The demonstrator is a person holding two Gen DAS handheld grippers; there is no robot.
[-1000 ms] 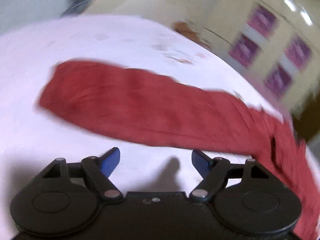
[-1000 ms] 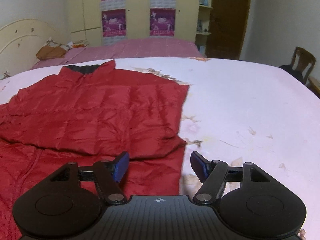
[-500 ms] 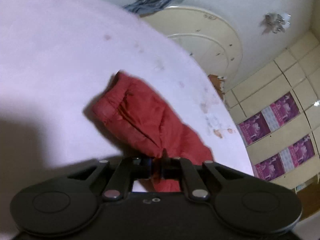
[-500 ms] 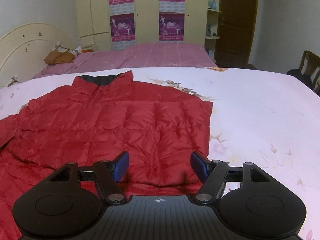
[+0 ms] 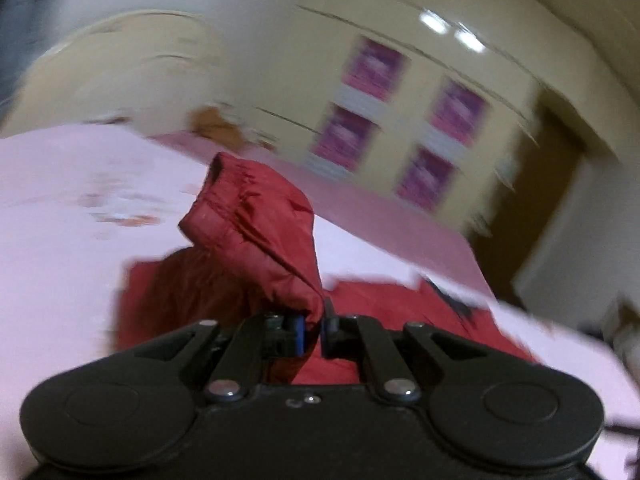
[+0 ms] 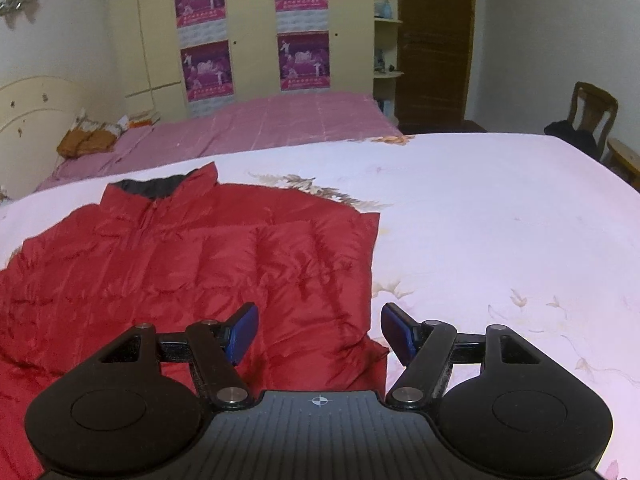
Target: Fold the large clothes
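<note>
Both wrist views low, near bed (image 6: 460,208), facing wardrobe (image 6: 248,20).

The red padded jacket (image 6: 208,264) lies flat on the pale floral bedsheet (image 6: 500,220), dark-lined collar (image 6: 160,186) toward the far edge, one side folded over its body, while its cuffed sleeve (image 5: 256,228) stands lifted above it.

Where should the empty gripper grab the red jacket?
Probably the jacket's right edge, near the bottom corner just ahead of the open right gripper. That edge lies flat on the bed and faces bare sheet, so the fingers can slide in from the right. The left gripper already pinches the sleeve.
</note>
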